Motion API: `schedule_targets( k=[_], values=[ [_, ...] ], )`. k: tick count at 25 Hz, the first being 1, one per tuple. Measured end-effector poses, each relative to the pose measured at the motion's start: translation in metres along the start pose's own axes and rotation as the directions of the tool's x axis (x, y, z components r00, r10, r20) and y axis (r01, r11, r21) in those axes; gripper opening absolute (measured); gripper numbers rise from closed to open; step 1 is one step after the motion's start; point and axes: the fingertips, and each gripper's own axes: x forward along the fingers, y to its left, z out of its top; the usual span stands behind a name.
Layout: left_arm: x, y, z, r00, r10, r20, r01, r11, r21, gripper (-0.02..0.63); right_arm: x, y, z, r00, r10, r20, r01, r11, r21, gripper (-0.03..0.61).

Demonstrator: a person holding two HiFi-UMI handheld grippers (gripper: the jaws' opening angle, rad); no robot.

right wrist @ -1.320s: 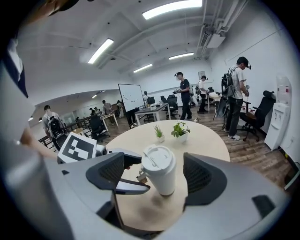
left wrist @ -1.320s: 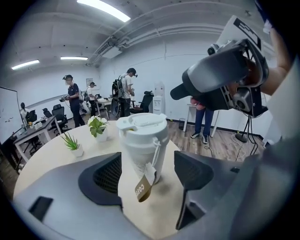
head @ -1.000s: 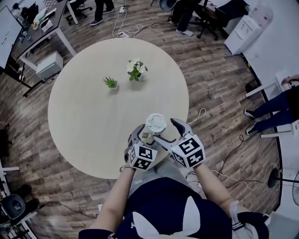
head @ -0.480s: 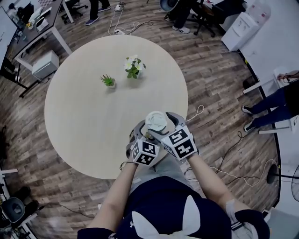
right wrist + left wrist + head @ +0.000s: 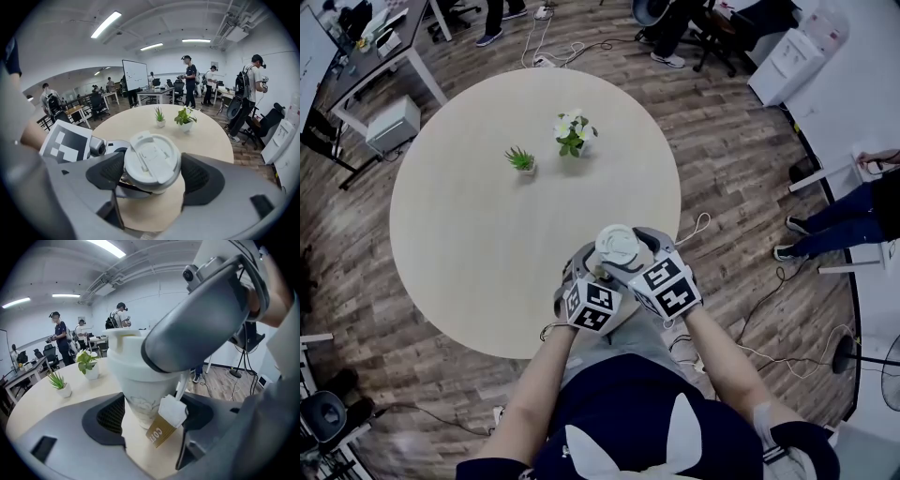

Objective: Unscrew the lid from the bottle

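Head view: the marker cubes [image 5: 591, 307] cover both sets of jaws; only the white lid [image 5: 614, 248] shows between them, at the near edge of the round table [image 5: 478, 234]; left gripper view: the left gripper [image 5: 149, 425] clamps the pale bottle [image 5: 138, 394] low on its body; a hanging tag [image 5: 159, 432] reads "COF", the rest cut off, and masks the right pad; right gripper view: the right gripper [image 5: 152, 174] is closing, pads at the lid's rim; beyond, two potted plants [image 5: 180, 118].

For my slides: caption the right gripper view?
Right tool closing on the white lid over the table; two plants beyond.
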Motion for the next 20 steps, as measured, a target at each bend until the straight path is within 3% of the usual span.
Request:
schedule_targets(
  k=[7, 14, 17, 20],
  values=[
    [-0.0021, -0.0007, 0.0012, 1.0, -0.012, 0.004, 0.012, 1.0, -0.003, 0.333, -0.0025, 0.0046, 0.0027, 0.992, 0.111, -0.059, -0.118, 0.983, -0.139, 0.383],
    [-0.0023, -0.0008, 0.0012, 1.0, -0.016, 0.002, 0.016, 1.0, -0.01, 0.333, -0.0018, 0.0083, -0.001, 0.956, 0.222, -0.189, -0.27, 0.92, -0.284, 0.383],
    [-0.0025, -0.001, 0.0006, 1.0, -0.016, 0.002, 0.016, 1.0, -0.01, 0.333, -0.0013, 0.0091, -0.0023, 0.941, 0.254, -0.221, -0.315, 0.897, -0.31, 0.383],
    [-0.0029, -0.0015, -0.0003, 1.0, -0.016, 0.001, 0.016, 1.0, -0.012, 0.333, -0.0009, 0.01, -0.003, 0.937, 0.267, -0.226, -0.327, 0.896, -0.301, 0.383]
  ],
)
